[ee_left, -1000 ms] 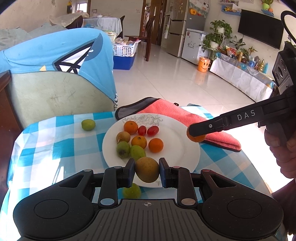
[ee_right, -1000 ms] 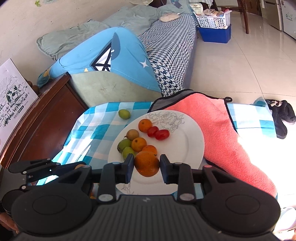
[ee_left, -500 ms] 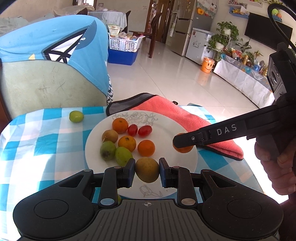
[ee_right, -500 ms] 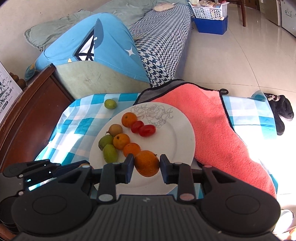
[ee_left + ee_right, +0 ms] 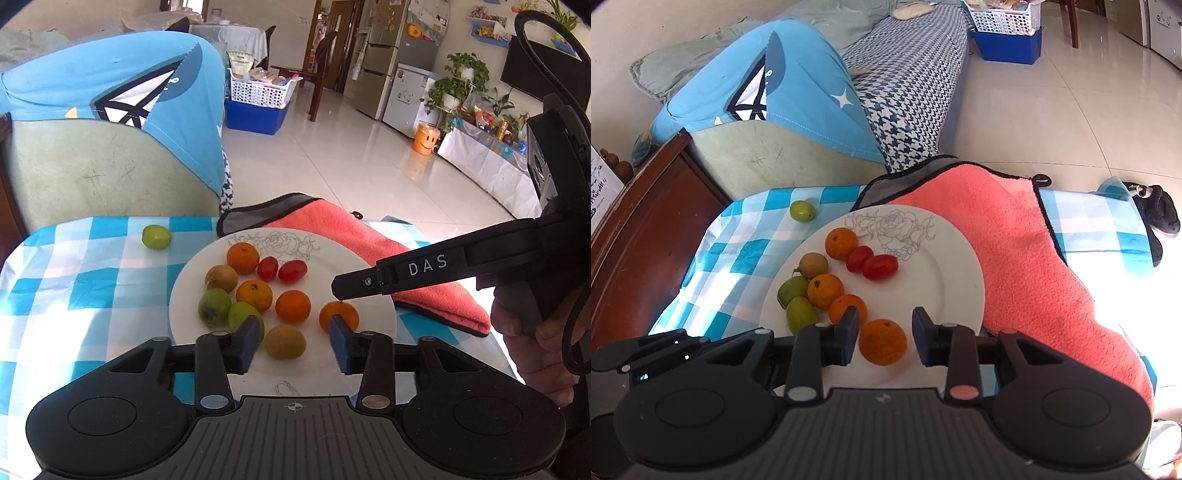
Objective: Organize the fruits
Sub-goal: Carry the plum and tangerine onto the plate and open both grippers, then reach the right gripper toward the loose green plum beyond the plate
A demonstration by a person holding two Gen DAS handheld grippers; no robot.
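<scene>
A white plate (image 5: 369,295) (image 5: 945,266) on the blue checked cloth holds several oranges, two red tomatoes, green fruits and a brown one. My left gripper (image 5: 293,343) is opening over the plate's near rim. A yellow-brown fruit (image 5: 284,341) rests on the plate between its pads, clear of both. My right gripper (image 5: 884,334) is also opening. An orange (image 5: 882,341) (image 5: 338,315) sits on the plate between its pads with a gap on each side. In the left wrist view, the right gripper's upper finger (image 5: 369,282) reaches in from the right above that orange.
One green fruit (image 5: 156,236) (image 5: 802,210) lies alone on the cloth, left of and behind the plate. A pink towel (image 5: 369,240) (image 5: 1015,258) covers the table to the right. A sofa and dark wooden cabinet (image 5: 646,221) stand beyond. A hand (image 5: 535,350) holds the right gripper.
Both grippers sank toward the plate, then their jaws parted. The yellow-brown fruit and the orange, gripped before, now rest on the plate.
</scene>
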